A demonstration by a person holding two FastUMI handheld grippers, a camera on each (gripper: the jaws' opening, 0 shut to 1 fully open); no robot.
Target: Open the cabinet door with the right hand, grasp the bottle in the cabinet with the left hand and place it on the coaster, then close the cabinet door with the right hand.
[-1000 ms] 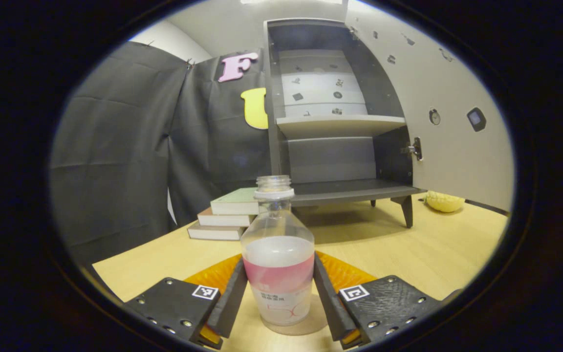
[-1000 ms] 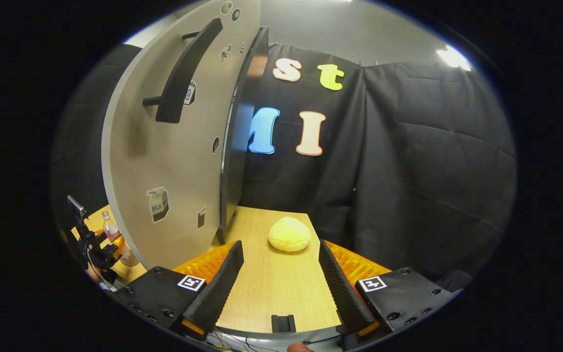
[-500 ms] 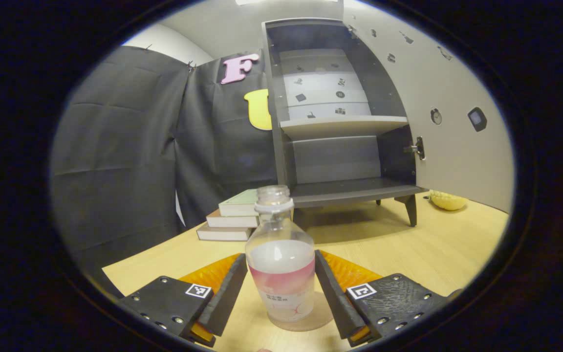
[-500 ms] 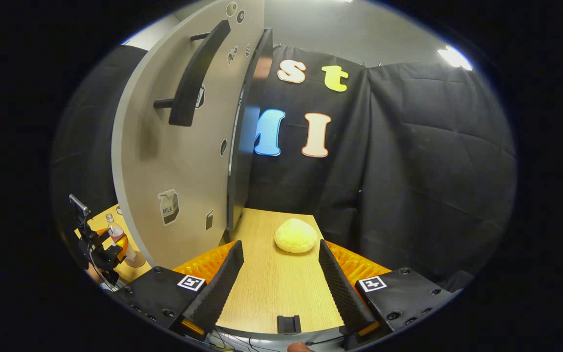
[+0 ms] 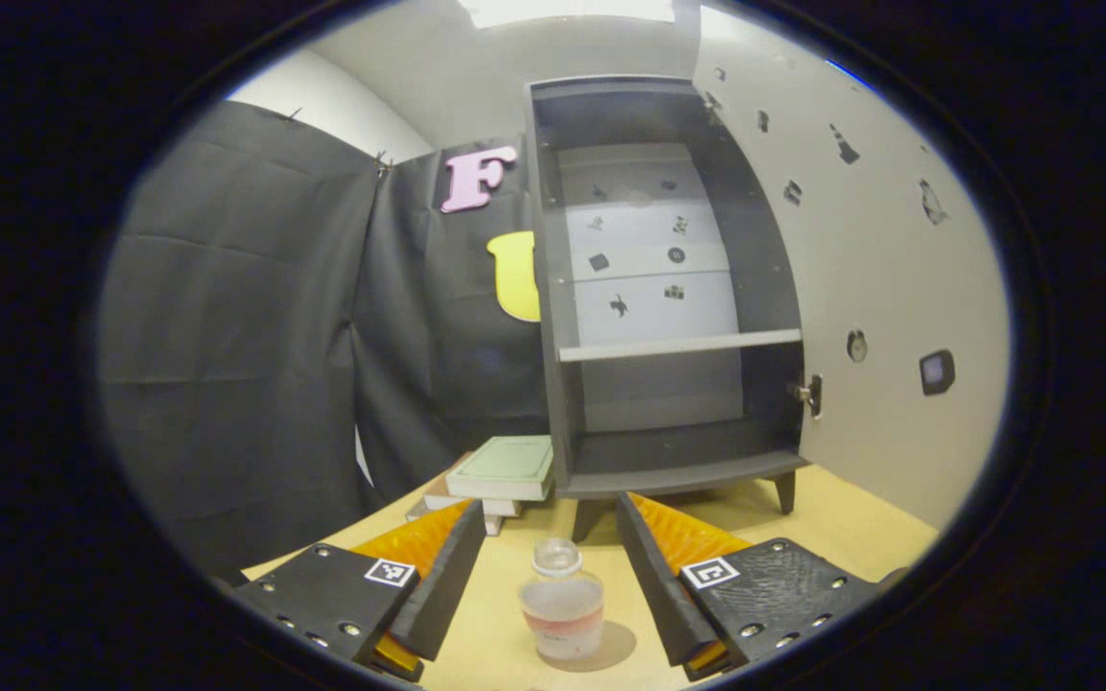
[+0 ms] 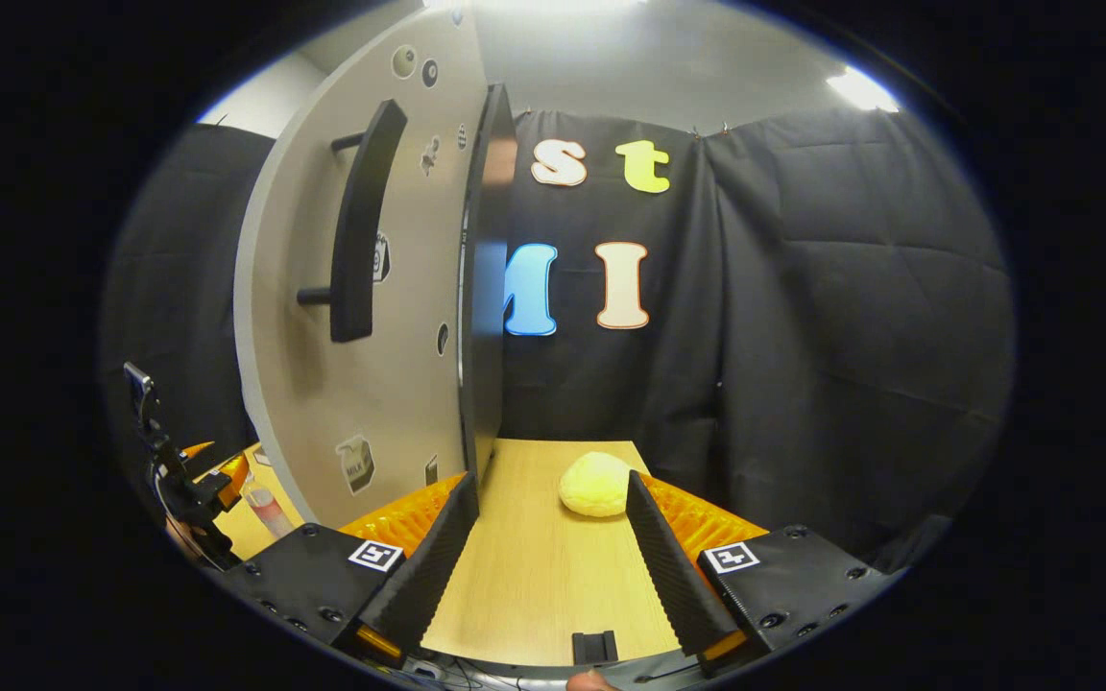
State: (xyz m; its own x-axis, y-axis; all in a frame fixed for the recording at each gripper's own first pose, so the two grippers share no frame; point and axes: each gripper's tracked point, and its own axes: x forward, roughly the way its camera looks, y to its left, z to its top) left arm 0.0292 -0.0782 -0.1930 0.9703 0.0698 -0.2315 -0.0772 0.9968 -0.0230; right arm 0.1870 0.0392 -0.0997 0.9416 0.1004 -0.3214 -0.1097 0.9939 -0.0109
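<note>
milk-carton sticker (image 6: pixel 354 462) on cabinet door (image 6: pixel 390 384), wording illegible

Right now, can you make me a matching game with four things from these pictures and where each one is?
Things:
1. bottle
2. books
3. yellow bun
4. door handle

Places:
A. stacked left of the cabinet
B. high on the open cabinet door
C. standing on the coaster, between the open left gripper fingers
D. on the table ahead of the right gripper

Pairs: 1-C, 2-A, 3-D, 4-B
</note>
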